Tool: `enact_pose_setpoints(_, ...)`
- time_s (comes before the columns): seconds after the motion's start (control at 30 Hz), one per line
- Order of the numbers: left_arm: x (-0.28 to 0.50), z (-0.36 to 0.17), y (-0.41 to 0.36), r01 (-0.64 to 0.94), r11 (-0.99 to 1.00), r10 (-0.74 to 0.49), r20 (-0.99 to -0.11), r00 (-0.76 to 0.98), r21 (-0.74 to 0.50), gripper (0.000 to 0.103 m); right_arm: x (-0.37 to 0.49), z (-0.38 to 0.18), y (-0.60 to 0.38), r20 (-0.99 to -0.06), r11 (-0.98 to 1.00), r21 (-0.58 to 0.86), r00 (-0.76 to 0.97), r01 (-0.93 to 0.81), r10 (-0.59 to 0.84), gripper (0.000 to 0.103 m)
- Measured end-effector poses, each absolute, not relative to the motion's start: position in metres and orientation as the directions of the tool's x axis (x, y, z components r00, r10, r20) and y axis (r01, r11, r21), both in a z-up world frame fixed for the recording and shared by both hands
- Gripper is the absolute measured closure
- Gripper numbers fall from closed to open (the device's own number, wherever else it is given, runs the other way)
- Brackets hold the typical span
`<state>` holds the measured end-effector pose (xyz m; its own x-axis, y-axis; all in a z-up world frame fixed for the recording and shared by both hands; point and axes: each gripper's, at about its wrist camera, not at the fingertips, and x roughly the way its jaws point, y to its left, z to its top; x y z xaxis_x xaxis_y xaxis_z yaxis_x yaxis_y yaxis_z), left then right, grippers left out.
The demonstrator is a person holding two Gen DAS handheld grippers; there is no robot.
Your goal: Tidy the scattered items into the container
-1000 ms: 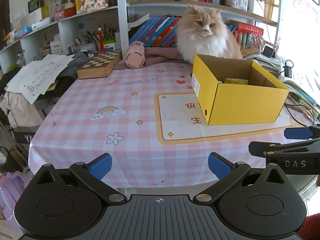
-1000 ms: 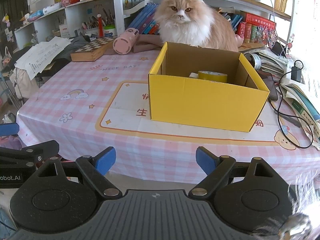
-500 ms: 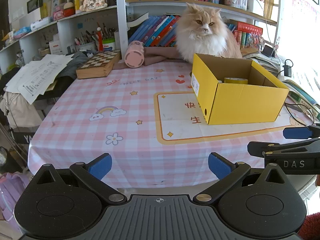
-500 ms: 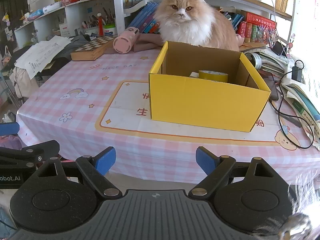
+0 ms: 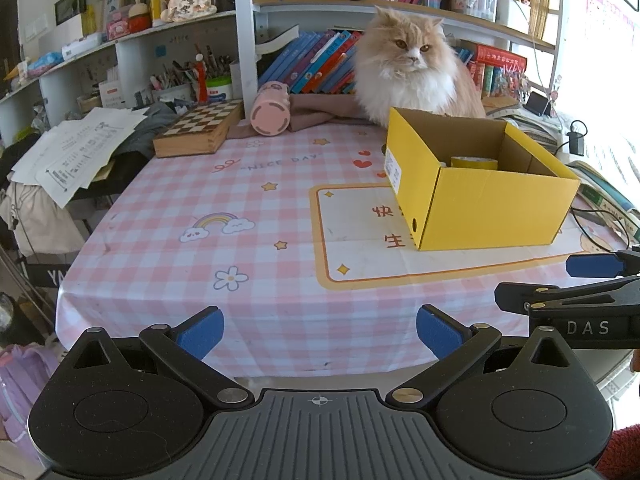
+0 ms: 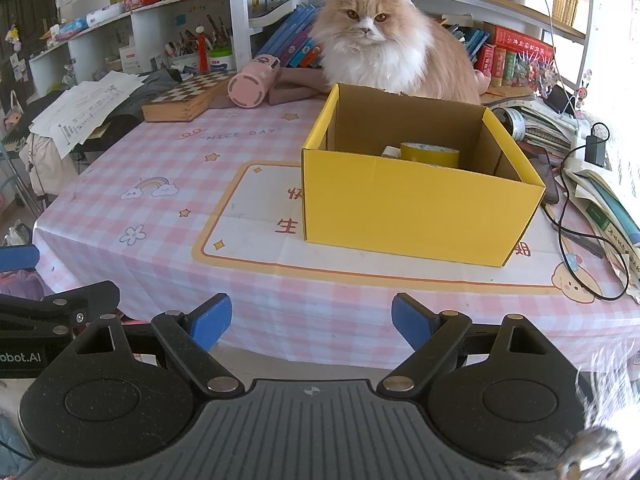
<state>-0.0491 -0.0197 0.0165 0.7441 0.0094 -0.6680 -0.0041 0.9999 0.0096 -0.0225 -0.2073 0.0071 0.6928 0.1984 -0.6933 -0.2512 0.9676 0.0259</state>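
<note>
A yellow cardboard box (image 5: pixel 496 208) (image 6: pixel 416 208) stands open on the pink checked tablecloth. Inside it lies a yellow tape roll (image 5: pixel 474 162) (image 6: pixel 430 154) with a white item (image 6: pixel 390 152) beside it. My left gripper (image 5: pixel 320 330) is open and empty, held off the table's near edge, left of the box. My right gripper (image 6: pixel 312 318) is open and empty, also off the near edge, facing the box. The right gripper also shows at the right of the left wrist view (image 5: pixel 592 280).
A fluffy orange-and-white cat (image 5: pixel 408 76) (image 6: pixel 380 48) sits behind the box. A pink cylinder (image 5: pixel 270 110) (image 6: pixel 252 86) and a chessboard box (image 5: pixel 200 130) lie at the back left. Books, a black cable (image 6: pixel 576 240) and a charger (image 6: pixel 596 146) lie right of the box. Papers (image 5: pixel 76 152) hang off the left.
Both grippers stay open and have barely moved; the views shifted very slightly. The cat has turned its head a little.
</note>
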Motion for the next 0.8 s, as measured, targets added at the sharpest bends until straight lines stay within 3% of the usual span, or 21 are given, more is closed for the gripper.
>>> enact_pose_setpoints(0.8,-0.0509,0.0190,-0.0166,0.019,1.000,-0.005,-0.660,0.751,0.014,0.000,-0.0254,0.0120,-0.2063,-0.683,0.970,0.021,0.705,-0.243,0.191,0.016)
